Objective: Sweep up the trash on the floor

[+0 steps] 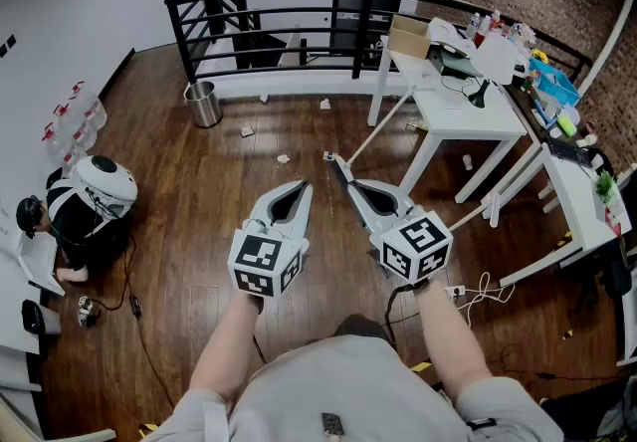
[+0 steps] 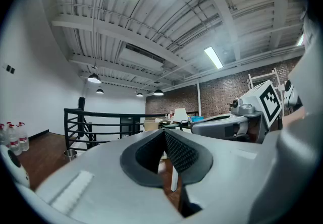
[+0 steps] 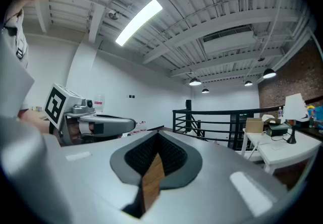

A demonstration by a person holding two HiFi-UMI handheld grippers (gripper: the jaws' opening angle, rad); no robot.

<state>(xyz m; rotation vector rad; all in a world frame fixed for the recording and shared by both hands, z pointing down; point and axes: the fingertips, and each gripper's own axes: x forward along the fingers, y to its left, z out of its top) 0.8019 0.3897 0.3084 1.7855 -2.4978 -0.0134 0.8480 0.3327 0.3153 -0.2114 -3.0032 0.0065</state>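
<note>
Several small scraps of white trash lie on the dark wood floor: one [image 1: 283, 159] ahead of the grippers, another [image 1: 248, 131] further left, a third [image 1: 325, 105] near the railing. My left gripper [image 1: 302, 188] [image 2: 164, 132] is held level above the floor, jaws shut with nothing between them. Beside it my right gripper [image 1: 338, 164] [image 3: 156, 134] is also shut and empty, its tip over the floor near a tiny scrap [image 1: 327, 155]. A long white pole [image 1: 383, 126] slants from the white table down to the floor by that tip.
A metal bin [image 1: 203, 104] stands by the black railing [image 1: 299, 2]. White tables [image 1: 468, 121] with clutter fill the right side. A person in a white helmet [image 1: 102, 186] crouches at the left. Cables [image 1: 478, 289] trail on the floor.
</note>
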